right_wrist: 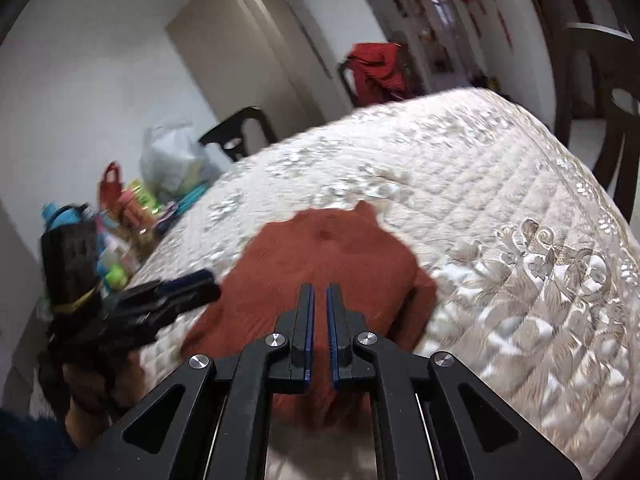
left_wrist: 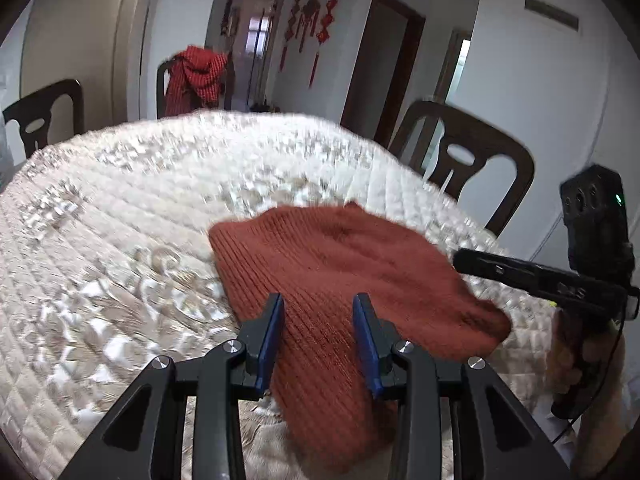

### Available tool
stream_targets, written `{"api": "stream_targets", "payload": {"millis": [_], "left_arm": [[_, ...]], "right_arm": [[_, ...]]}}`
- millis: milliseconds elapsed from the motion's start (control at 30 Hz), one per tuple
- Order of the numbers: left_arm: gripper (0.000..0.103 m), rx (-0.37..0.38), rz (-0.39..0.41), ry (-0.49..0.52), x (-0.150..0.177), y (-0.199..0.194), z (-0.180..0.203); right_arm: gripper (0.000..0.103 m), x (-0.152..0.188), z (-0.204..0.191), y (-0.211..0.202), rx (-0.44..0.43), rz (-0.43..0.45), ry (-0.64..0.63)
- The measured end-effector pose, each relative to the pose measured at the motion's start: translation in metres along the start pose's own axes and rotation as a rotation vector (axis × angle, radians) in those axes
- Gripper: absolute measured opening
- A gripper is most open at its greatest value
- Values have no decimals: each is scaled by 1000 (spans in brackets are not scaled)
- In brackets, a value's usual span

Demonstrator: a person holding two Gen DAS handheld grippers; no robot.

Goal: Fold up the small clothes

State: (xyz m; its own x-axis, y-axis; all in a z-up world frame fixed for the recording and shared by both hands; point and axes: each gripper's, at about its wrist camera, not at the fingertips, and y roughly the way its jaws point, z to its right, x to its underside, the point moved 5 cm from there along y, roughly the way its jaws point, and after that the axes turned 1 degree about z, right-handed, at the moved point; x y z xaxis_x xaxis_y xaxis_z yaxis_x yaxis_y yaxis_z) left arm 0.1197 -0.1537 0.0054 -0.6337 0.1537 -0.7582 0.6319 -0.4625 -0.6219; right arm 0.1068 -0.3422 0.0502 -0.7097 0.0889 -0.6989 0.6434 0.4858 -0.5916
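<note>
A quilted table [left_wrist: 120,208] spreads wide and bare to the left and far side of a rust knit garment [left_wrist: 328,272], leaving open surface there. The garment lies near the right edge. A dark chair [left_wrist: 472,160] stands close behind that edge, and two more chairs [left_wrist: 44,116] line the far side. Seen from the right wrist, bottles and bags [right_wrist: 132,204] crowd the left end. The left gripper [left_wrist: 318,320] hangs over the garment with fingers apart; the right gripper [right_wrist: 320,312], fingers nearly together, points in from the right edge.
</note>
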Motion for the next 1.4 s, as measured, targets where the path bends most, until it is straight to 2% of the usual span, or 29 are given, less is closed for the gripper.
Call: {"api": "stream_targets", "payload": {"millis": [100,133,200,367,567,667,767,800,833,1033,1167,1400], "left_arm": [[38,-18,-29,13,5,10,-2],[39,-11,-28,7,5,9,-2],[39,-3,-38,-2,6,11,-4],[39,-31,-18,25,7,1,0],[39,4,26,11,18,-37,6],[39,11,18,28,29,-43,13],[39,-21,-10,50,40,-33,13],[39,-26,-7,53,40,-32,13],[39,-29,-3,54,40,-32,13],[42,-69,3,79,42,-25,15],[44,-74,-1,66,43,-24,13],[45,-78,1,62,45,-23,13]], "right_arm": [[6,7,21,28,55,-57,42],[6,8,26,28,31,-31,60],[6,7,35,25,1,-36,116],[7,6,26,5,50,-23,63],[8,15,-14,-34,-11,19,-81],[8,29,-28,-38,-27,-7,-134],[8,42,-13,-21,41,-75,-118],[3,46,-6,-14,62,-101,-98],[0,48,-3,-12,60,-98,-90],[0,49,-1,-11,51,-78,-100],[0,50,1,-12,30,-75,-75],[0,51,-3,-13,48,-76,-103]]}}
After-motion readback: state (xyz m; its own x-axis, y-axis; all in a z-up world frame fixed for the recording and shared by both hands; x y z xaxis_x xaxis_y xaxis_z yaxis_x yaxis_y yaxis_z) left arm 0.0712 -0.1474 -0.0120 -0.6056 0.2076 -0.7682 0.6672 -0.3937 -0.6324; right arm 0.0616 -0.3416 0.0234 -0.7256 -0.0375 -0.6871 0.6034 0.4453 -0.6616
